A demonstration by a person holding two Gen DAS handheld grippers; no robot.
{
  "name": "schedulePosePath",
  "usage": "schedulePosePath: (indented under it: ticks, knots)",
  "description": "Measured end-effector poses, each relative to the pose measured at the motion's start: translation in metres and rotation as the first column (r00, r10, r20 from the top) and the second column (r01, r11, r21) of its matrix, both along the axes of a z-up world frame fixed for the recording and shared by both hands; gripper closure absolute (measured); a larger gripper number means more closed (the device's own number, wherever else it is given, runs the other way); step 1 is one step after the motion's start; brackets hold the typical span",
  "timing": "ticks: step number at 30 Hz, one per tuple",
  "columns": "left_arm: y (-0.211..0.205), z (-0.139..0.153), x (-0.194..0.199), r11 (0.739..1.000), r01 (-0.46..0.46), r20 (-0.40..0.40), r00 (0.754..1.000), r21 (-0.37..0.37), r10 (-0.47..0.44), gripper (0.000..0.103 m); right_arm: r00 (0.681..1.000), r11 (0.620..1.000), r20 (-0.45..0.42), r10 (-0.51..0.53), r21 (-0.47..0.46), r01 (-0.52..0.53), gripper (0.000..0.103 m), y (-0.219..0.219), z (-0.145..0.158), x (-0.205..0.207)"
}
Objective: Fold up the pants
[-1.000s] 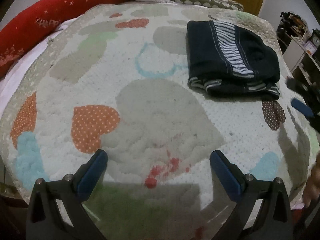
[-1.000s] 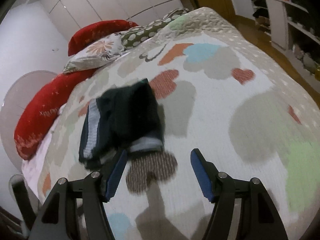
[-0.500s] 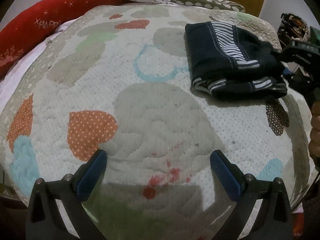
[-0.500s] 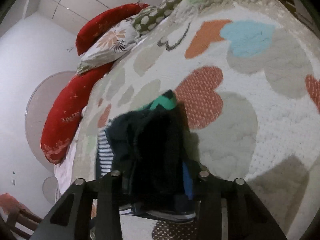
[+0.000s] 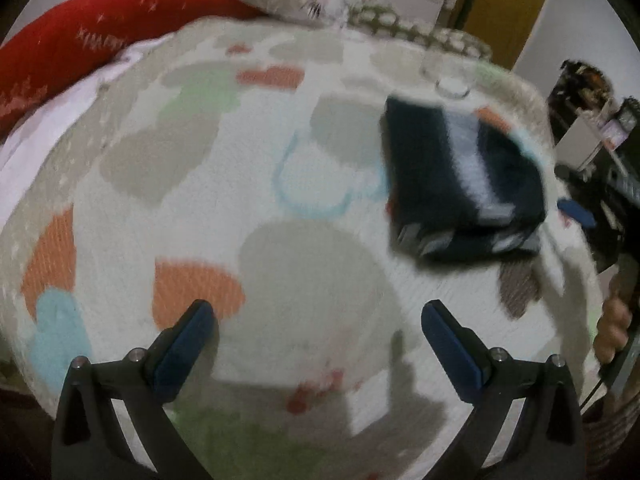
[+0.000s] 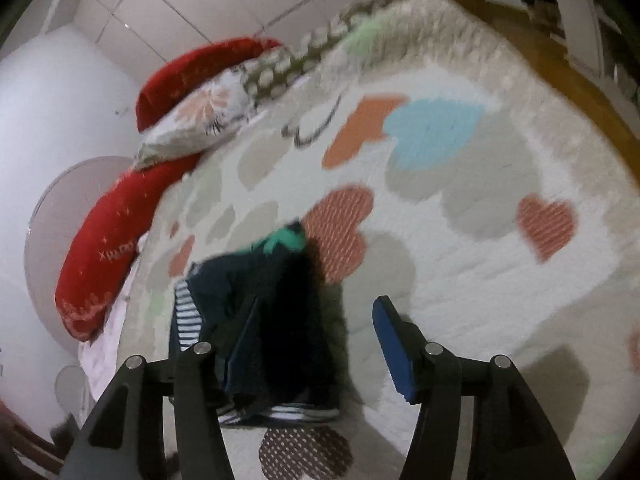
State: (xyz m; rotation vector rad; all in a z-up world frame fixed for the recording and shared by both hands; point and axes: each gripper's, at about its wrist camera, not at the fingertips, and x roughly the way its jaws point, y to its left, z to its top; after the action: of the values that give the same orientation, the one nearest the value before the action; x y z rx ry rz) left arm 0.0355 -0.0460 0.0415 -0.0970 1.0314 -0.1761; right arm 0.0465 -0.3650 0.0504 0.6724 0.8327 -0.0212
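Note:
The folded dark navy pants (image 5: pixel 460 184) with a white striped band lie on the heart-patterned quilt (image 5: pixel 280 264), at the right of the left wrist view. My left gripper (image 5: pixel 316 312) hangs open over bare quilt, well short of them. In the right wrist view the pants (image 6: pixel 288 320) lie bunched, a green waistband showing at their far end. My right gripper (image 6: pixel 316 308) straddles their near edge with its jaws opening; the left finger lies against the cloth, the right pad (image 6: pixel 390 344) stands clear. That gripper's blue pad (image 5: pixel 576 212) and a hand (image 5: pixel 616 320) show at the right edge.
A long red pillow (image 6: pixel 104 248), a floral pillow (image 6: pixel 192 128) and a dotted pillow (image 6: pixel 288 68) line the far side of the bed. Past the bed's right edge are a wooden floor (image 6: pixel 600 92), an orange door (image 5: pixel 504 8) and cluttered shelves (image 5: pixel 592 120).
The right gripper closed on the pants' near edge half a second ago and has now spread its jaws again. The left gripper has risen a little, and both views are blurred by motion.

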Motion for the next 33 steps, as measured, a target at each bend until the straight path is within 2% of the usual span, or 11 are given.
schedulePosePath:
  ticks: [6, 9, 13, 14, 16, 17, 18, 19, 22, 27, 33]
  knots:
    - [-0.013, 0.010, 0.062, 0.978, 0.081, -0.055, 0.994, -0.190, -0.093, 0.000, 0.998, 0.998, 0.032, 0.056, 0.035, -0.057, 0.028, -0.004, 0.008, -0.001]
    - [-0.032, 0.007, 0.090, 0.977, 0.124, -0.030, 0.991, -0.174, -0.131, 0.000, 0.996, 0.993, -0.012, 0.091, 0.080, -0.090, 0.028, 0.006, -0.016, 0.016]
    - [-0.069, -0.011, 0.121, 0.958, 0.218, -0.092, 0.967, -0.183, -0.238, 0.000, 0.997, 0.989, -0.030, 0.077, 0.127, -0.073, 0.029, 0.012, -0.039, 0.036]
    - [-0.075, -0.016, 0.125, 0.955, 0.226, -0.112, 0.962, -0.191, -0.250, 0.000, 0.996, 0.987, -0.023, 0.081, 0.139, -0.077, 0.036, 0.013, -0.041, 0.041]
    - [-0.086, -0.022, 0.131, 0.954, 0.234, -0.133, 0.956, -0.188, -0.260, 0.024, 0.994, 0.971, -0.023, 0.109, 0.215, -0.101, 0.063, 0.015, -0.045, 0.051]
    - [-0.089, -0.020, 0.130, 0.952, 0.238, -0.129, 0.956, -0.194, -0.265, 0.034, 0.993, 0.964, -0.034, 0.112, 0.245, -0.100, 0.066, 0.015, -0.047, 0.053]
    - [-0.090, -0.015, 0.127, 0.940, 0.252, -0.126, 0.950, -0.230, -0.285, 0.057, 0.994, 0.964, -0.034, 0.107, 0.247, -0.096, 0.070, 0.016, -0.046, 0.053]
    - [-0.092, -0.009, 0.124, 0.936, 0.261, -0.122, 0.948, -0.238, -0.295, 0.066, 0.993, 0.963, -0.028, 0.115, 0.248, -0.105, 0.073, 0.016, -0.043, 0.054]
    - [-0.091, 0.012, 0.118, 0.942, 0.275, -0.074, 0.953, -0.194, -0.294, 0.076, 0.992, 0.953, 0.000, 0.123, 0.280, -0.118, 0.076, 0.017, -0.033, 0.050]
    - [-0.068, 0.031, 0.122, 0.952, 0.227, -0.052, 0.969, -0.206, -0.243, 0.076, 0.989, 0.927, 0.056, 0.138, 0.344, -0.149, 0.077, 0.025, -0.017, 0.045]
    - [-0.047, 0.002, 0.145, 0.985, 0.098, -0.139, 0.983, -0.144, -0.118, 0.075, 0.989, 0.945, 0.028, 0.147, 0.293, -0.148, 0.071, 0.044, -0.021, 0.054]
